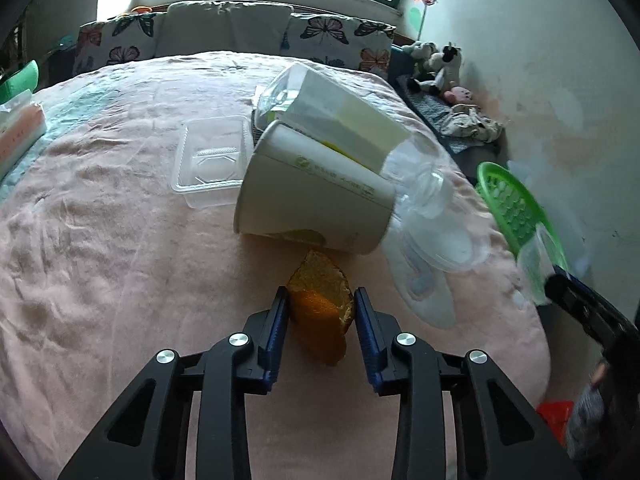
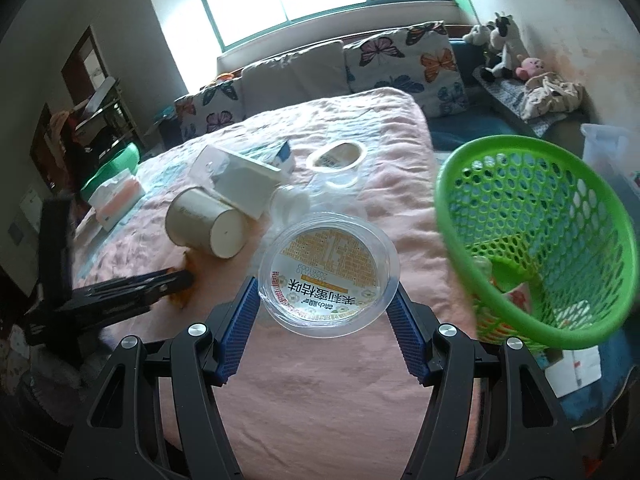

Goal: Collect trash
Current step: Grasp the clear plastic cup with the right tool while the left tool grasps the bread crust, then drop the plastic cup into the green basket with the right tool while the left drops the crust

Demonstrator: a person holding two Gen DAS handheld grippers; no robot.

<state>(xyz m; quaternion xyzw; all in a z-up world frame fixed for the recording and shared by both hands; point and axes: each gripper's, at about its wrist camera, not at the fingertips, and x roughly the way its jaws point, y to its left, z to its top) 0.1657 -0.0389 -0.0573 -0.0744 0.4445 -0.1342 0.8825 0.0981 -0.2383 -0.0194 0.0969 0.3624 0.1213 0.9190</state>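
Note:
My left gripper [image 1: 321,299] is shut on an orange peel [image 1: 320,300] lying on the pink bed cover; the gripper also shows in the right wrist view [image 2: 176,280]. My right gripper [image 2: 325,292] is shut on a clear plastic cup with an orange label [image 2: 328,276], held above the bed left of the green mesh basket [image 2: 536,240]. A paper cup [image 1: 316,204] lies on its side, a clear bottle with a white label [image 1: 344,120] rests on it, and a clear plastic tray [image 1: 212,160] lies to their left. A second small clear cup [image 2: 338,158] lies farther back.
The green basket [image 1: 516,208] holds some trash and stands at the bed's right edge. Butterfly pillows [image 2: 420,64] line the back under the window. A tissue pack [image 2: 116,200] lies at the left. Stuffed toys [image 2: 500,44] sit at the back right.

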